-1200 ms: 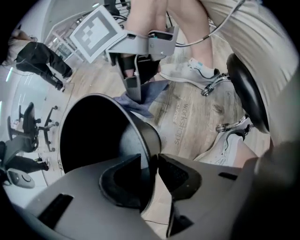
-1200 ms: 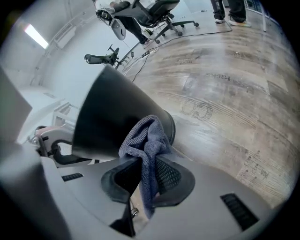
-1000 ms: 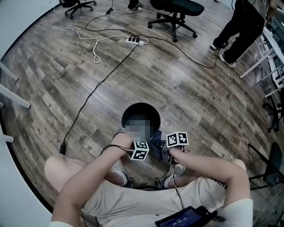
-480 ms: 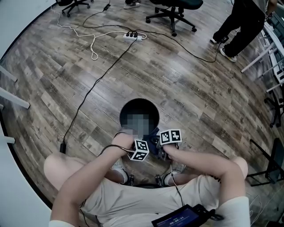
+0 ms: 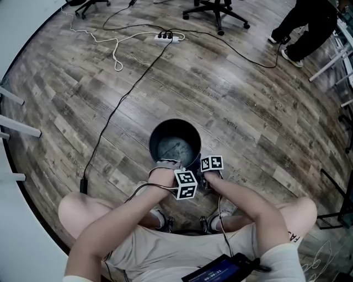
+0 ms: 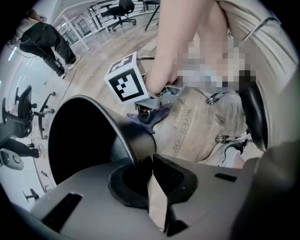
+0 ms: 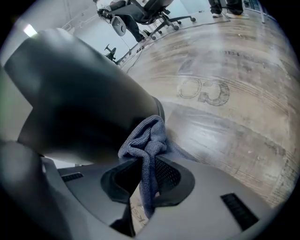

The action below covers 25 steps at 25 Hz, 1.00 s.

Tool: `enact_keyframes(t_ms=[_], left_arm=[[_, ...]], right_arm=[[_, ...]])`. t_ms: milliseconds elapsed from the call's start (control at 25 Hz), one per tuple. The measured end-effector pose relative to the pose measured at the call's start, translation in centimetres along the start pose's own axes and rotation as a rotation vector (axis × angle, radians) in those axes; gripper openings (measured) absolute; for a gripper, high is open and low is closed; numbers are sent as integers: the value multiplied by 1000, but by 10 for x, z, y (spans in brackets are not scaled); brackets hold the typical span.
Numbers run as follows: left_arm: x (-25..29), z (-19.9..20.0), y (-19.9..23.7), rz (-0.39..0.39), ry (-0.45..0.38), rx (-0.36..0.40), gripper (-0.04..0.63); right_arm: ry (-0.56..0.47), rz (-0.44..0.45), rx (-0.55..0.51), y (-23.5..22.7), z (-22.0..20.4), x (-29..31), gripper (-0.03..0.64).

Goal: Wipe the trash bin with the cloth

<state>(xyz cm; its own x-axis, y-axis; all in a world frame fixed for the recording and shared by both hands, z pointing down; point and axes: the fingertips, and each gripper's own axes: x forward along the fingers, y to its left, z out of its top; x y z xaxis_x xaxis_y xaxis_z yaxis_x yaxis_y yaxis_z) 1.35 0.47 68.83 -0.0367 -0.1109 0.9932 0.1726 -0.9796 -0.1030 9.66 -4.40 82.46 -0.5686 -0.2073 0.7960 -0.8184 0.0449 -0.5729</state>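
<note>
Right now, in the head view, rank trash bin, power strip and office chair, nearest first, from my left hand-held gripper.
1. Trash bin, rim between the jaws.
2. Power strip, upper floor.
3. Office chair, top edge.

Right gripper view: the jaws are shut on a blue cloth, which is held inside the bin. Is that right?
Not inside. The right gripper is shut on the blue cloth, but the cloth is held outside the bin, by its outer wall. The right gripper view shows this.
</note>
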Motion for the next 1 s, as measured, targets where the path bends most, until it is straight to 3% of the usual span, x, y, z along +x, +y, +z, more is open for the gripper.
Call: enact_keyframes(t_ms=[200, 360, 480, 600, 720, 920, 960, 1000], left_arm=[[1, 3, -2, 20, -27, 29, 48], [-13, 2, -5, -63, -116, -43, 137], [-26, -2, -5, -61, -147, 16, 180], [-26, -18, -3, 10, -82, 148, 181], [-12, -39, -4, 45, 16, 226, 181], [8, -52, -6, 69, 86, 281, 178], [7, -49, -4, 75, 79, 279, 167], [5, -45, -3, 78, 66, 275, 110]], right_arm=[[92, -55, 28, -14, -16, 2, 58], [99, -27, 8, 6, -6, -25, 58], [87, 0, -20, 27, 9, -56, 58], [93, 35, -72, 54, 14, -94, 58], [89, 91, -75, 83, 8, -133, 58], [34, 190, -15, 129, -2, -161, 58], [20, 202, -14, 136, -1, -160, 58], [7, 208, -17, 140, 1, -158, 58]])
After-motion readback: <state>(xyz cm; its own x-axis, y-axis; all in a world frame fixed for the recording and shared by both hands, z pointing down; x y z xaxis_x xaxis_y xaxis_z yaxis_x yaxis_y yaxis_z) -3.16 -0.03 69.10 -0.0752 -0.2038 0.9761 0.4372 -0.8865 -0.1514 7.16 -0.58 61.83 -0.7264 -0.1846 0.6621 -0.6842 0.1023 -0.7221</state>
